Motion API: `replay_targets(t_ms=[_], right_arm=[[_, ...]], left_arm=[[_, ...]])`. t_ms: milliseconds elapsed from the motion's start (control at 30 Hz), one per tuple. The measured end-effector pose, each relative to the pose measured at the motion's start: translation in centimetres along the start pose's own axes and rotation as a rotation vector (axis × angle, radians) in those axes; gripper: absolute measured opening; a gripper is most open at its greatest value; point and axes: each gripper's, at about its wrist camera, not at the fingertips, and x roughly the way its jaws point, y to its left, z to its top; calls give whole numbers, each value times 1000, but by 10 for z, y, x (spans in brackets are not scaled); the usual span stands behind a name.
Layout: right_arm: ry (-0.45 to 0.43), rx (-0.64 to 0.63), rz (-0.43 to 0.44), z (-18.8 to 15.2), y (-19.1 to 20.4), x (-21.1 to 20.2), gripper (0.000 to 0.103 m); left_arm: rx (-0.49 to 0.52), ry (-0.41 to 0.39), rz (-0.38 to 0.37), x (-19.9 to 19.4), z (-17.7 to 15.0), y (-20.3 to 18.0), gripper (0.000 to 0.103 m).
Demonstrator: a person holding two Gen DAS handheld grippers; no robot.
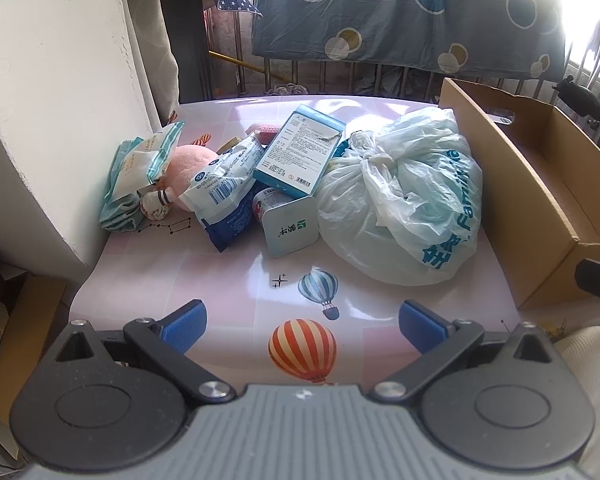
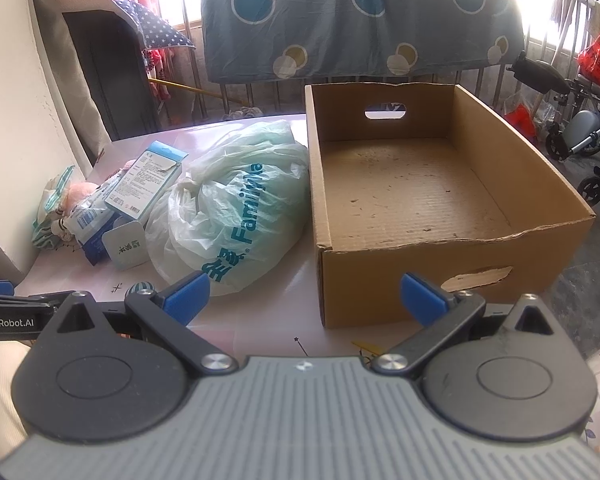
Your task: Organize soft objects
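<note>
We're on a balcony-like spot, a blue sheet point(image 2: 360, 20) with circles hanging over the railing behind, and in front of us a pink counter point(image 1: 228, 280) printed with hot-air balloons. Our left gripper point(image 1: 302, 326) hovers low over the near edge, fingers point(image 1: 186, 326) spread wide with nothing between them. Our right gripper point(image 2: 304, 298) sits the same way, fingers point(image 2: 422, 298) wide apart, nothing held, facing the near wall of the cardboard box point(image 2: 452, 272). That box stands at the right end of the counter, and we see only bare, scuffed cardboard on its floor.

Now the pile: a knotted plastic bag point(image 1: 404, 200) lies just left of the box, touching its side. Leaning on the bag's left is a blue-and-white carton point(image 1: 296, 152), tilted over a small milk box point(image 1: 290, 228) and a blue-white soft pack point(image 1: 224, 192). Further left, a pink plush toy point(image 1: 190, 164) pokes out, with a teal striped pouch point(image 1: 156, 152) over a folded teal cloth point(image 1: 120, 204) against the white wall point(image 1: 60, 100).
</note>
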Motion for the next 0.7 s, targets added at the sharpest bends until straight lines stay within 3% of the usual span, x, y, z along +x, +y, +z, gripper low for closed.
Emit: replay_targets(t_ms=[700], right_arm=[[-7,2,1,3,4,-2,102]], left_arm=[[-8,-8,-1,-3,1,5,103]])
